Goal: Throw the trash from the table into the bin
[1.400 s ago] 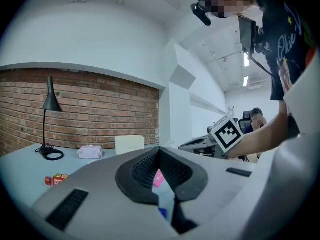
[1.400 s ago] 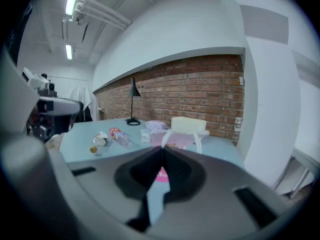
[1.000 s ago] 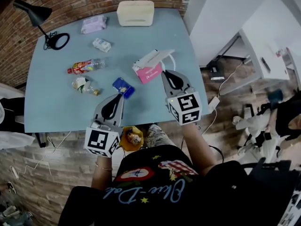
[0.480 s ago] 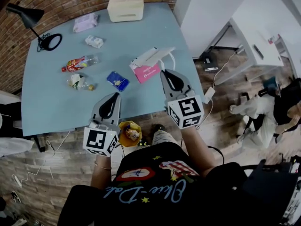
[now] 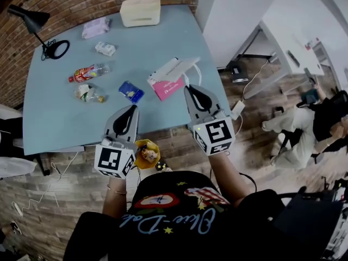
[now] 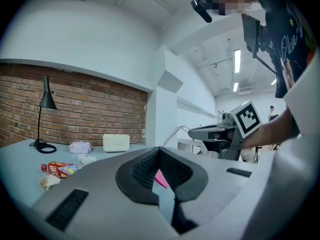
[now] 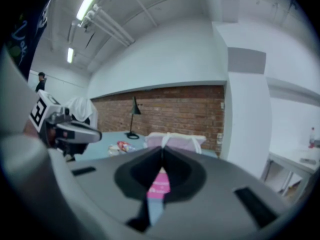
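Head view is being filled by the tabletop (image 5: 65, 118), where the trash is lying well apart from the small yellow bin (image 5: 147, 152) just off the near edge, while the left gripper (image 5: 132, 109) and the right gripper (image 5: 188, 88) are being held pressed together, nothing pinched. Trouble is being judged likeliest with the pink box (image 5: 167, 86), whose open flap could be snagged on the bin's narrow mouth, then the bottle (image 5: 87, 72), which could be set rolling, then the blue packet (image 5: 131, 91), which could be dropped. The bin is being partly covered by the left gripper's cube, and its contents are being left unclear.
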{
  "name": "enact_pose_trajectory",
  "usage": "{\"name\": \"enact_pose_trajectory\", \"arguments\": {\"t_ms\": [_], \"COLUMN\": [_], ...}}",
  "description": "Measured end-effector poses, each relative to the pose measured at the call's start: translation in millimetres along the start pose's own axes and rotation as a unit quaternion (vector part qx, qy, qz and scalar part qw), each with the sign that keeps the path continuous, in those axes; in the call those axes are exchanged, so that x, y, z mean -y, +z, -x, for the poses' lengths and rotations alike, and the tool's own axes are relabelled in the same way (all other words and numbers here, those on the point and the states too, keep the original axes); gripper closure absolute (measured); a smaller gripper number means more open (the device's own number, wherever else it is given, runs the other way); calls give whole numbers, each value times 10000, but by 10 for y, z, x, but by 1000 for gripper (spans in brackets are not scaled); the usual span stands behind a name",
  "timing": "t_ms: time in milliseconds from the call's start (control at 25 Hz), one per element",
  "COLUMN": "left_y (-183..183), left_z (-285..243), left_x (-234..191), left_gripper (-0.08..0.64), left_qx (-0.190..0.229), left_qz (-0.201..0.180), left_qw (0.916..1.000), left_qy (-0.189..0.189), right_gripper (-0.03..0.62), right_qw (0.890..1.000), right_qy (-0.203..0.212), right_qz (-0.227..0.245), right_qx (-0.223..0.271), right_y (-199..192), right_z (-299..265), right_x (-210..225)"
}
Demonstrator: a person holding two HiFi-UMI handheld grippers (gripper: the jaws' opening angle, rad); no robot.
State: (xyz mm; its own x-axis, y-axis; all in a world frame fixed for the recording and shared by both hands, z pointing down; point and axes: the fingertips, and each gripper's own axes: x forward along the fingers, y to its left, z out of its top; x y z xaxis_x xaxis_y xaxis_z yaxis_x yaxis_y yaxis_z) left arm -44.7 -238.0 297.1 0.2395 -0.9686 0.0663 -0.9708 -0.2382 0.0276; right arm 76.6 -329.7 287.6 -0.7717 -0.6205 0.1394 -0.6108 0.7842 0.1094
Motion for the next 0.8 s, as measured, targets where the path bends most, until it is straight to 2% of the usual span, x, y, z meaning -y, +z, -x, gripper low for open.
{"name": "enact_pose_trajectory", "arguments": {"t_ms": [280, 800], "left_y": [-44, 55], "left_z": [199, 740], "left_x": [350, 1092], "left_gripper": [552, 552], "left_qx": [-74, -2], "left_qz": [2, -223], "left_qw": [9999, 9988], "left_qy": [133, 433], "right_gripper": [581, 581], "right_qw": [9999, 9980], "right_qy": [90, 412], "right_qz": [-40, -3], "right_qx": [120, 472], "right_y": [-5, 129], "right_z": [424, 1298], "right_x": [-38, -195]}}
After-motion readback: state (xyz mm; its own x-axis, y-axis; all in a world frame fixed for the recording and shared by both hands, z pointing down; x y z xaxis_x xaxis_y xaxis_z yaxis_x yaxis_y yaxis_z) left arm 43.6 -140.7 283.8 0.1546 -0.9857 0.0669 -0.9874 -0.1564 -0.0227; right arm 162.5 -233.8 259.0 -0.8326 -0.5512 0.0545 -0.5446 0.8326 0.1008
